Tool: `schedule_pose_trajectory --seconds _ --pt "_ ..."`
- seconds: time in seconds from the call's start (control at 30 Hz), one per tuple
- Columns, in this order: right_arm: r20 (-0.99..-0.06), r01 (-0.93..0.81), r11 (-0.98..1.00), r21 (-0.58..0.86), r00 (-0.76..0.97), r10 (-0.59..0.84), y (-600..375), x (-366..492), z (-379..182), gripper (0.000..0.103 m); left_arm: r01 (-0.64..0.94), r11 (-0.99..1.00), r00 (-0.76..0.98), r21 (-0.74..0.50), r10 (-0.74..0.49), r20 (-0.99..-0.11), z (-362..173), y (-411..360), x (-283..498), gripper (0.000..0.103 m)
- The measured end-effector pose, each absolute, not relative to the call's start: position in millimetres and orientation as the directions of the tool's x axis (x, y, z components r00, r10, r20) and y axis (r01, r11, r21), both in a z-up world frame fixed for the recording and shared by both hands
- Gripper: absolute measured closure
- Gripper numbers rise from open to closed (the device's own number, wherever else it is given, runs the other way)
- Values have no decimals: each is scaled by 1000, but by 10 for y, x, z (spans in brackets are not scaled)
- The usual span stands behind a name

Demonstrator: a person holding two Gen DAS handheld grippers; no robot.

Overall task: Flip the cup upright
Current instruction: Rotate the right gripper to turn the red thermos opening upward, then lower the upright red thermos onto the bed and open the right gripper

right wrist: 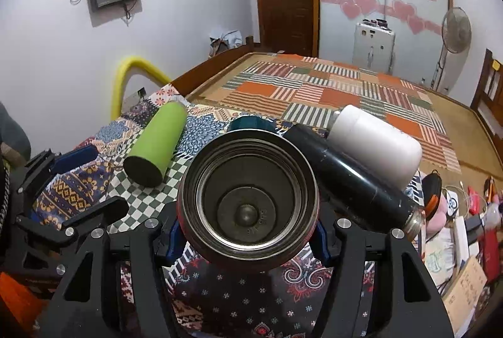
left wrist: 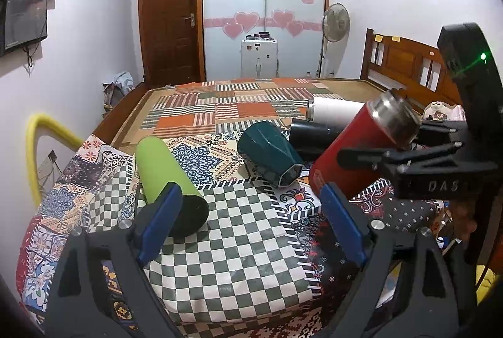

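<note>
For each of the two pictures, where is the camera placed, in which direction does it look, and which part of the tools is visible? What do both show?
Left wrist: sits behind the open left gripper, facing across the patchwork cloth toward the wardrobe; right gripper visible.
Right wrist: sits behind the right gripper, looking into the red cup it clamps.
Shared: red cup, green cup, black flask, white flask.
</note>
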State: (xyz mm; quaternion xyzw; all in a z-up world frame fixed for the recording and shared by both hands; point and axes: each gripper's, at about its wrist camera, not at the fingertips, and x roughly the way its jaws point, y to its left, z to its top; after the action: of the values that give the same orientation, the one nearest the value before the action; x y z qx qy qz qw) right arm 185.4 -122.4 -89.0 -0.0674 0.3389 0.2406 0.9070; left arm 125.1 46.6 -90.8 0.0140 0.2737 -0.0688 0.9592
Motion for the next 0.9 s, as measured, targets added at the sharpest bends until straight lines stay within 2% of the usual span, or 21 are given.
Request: schedule_pose_trajectory --seconds 0.3,0.67,0.9 --pt "-722 -518 855 30 580 377 -1114 1950 -1155 44 121 992 829 -29 -117 -547 -1022 551 1332 10" --pt "-696 -517 856 31 603 390 -1062 2032 -1203 44 91 994 827 -59 -109 -552 -1067 679 1398 10" --pt "-690 -523 850 64 593 416 -1040 2012 -1234 38 89 995 839 -49 -101 -535 -1009 664 1352 10"
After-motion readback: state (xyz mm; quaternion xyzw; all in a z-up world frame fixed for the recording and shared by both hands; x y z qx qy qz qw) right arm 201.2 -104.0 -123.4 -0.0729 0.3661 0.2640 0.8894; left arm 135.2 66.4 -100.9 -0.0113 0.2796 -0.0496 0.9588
